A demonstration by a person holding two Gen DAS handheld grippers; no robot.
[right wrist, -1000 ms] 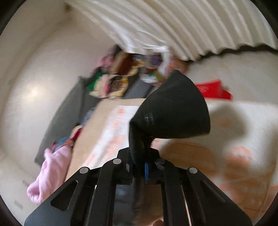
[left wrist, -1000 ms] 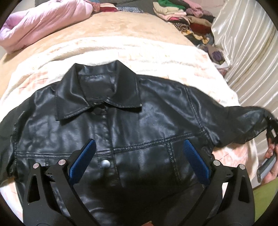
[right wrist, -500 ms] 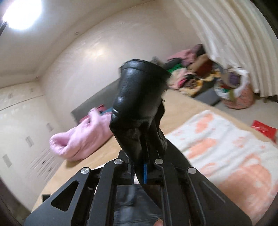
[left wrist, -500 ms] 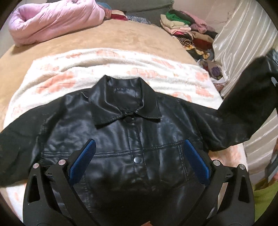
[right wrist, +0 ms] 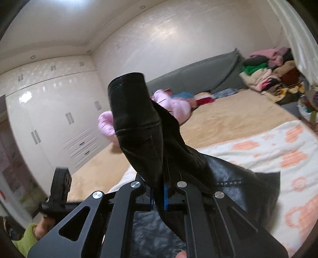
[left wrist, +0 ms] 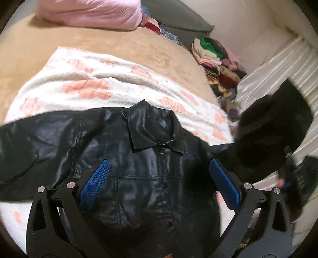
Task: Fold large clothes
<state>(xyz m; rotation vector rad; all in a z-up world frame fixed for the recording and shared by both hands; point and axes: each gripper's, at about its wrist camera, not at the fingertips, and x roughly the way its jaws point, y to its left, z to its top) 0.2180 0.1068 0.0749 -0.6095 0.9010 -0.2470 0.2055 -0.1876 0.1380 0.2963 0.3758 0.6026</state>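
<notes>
Black leather jacket (left wrist: 139,168) lies front-up on a white blanket with peach blotches (left wrist: 83,85), which is spread over a tan bedspread (left wrist: 49,47); its collar (left wrist: 153,129) points toward the far side of the bed and the snap buttons run down the middle of the chest. One sleeve stretches flat off to the left of the left-wrist view, while the other sleeve (right wrist: 137,123) is lifted off the bed. The right gripper (right wrist: 159,196) is clamped tight on that raised sleeve, its blue pads pressed together on the leather just below the cuff, and the cuff end stands up above the jaws, with the rest of the sleeve draping down to the jacket body at the lower right. In the left-wrist view the same raised sleeve shows as a blurred dark mass at the right edge. The left gripper (left wrist: 159,186) hovers above the jacket's chest with its blue pads (left wrist: 95,182) standing wide apart and nothing between them. A pink puffy garment (left wrist: 89,13) lies at the far end of the bed next to a grey headboard cushion (left wrist: 178,21), and a heap of mixed clothes (left wrist: 214,55) sits by the pale curtain (left wrist: 274,65). White wardrobe doors (right wrist: 49,119) fill the wall at the left of the right-wrist view
</notes>
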